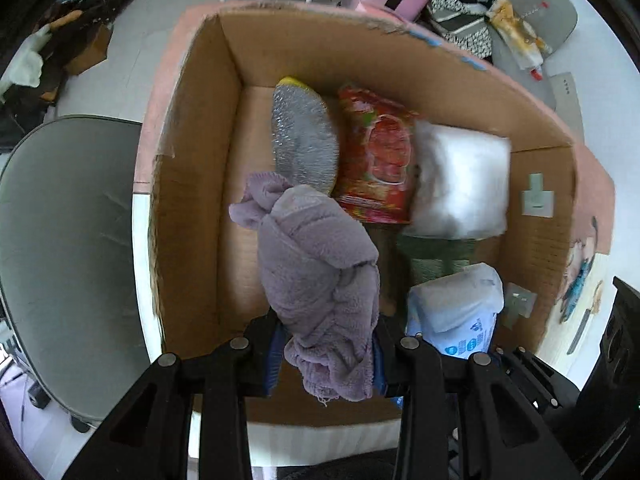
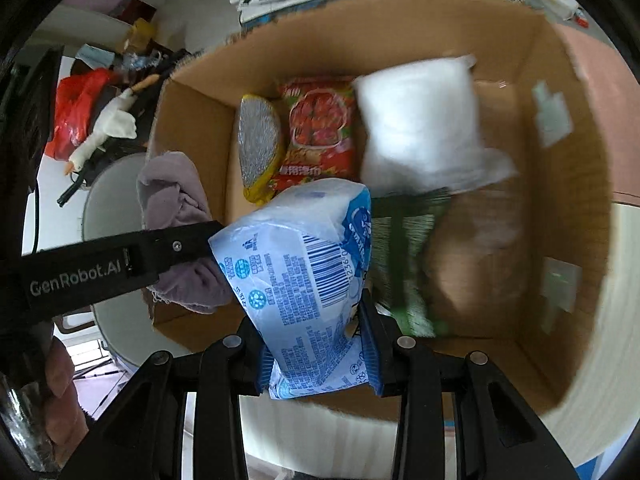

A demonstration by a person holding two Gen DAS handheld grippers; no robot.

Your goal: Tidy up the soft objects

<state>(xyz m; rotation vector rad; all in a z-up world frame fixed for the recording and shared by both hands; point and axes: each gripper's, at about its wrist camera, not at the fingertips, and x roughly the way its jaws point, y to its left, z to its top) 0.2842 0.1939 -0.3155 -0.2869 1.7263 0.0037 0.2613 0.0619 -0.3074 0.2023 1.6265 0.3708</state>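
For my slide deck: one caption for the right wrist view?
Right gripper holds a blue-and-white tissue pack over an open cardboard box of soft goods.

Scrubber (image 1: 304,136), snack bag (image 1: 376,160), pillow pack (image 1: 460,180) side by side in box (image 1: 192,200)

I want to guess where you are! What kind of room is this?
Probably a lived-in room at home: clothes piled on the floor, a toy goose, and a cardboard box being packed.

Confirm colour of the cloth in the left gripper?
Pale purple fleece cloth, clearest in the left wrist view.
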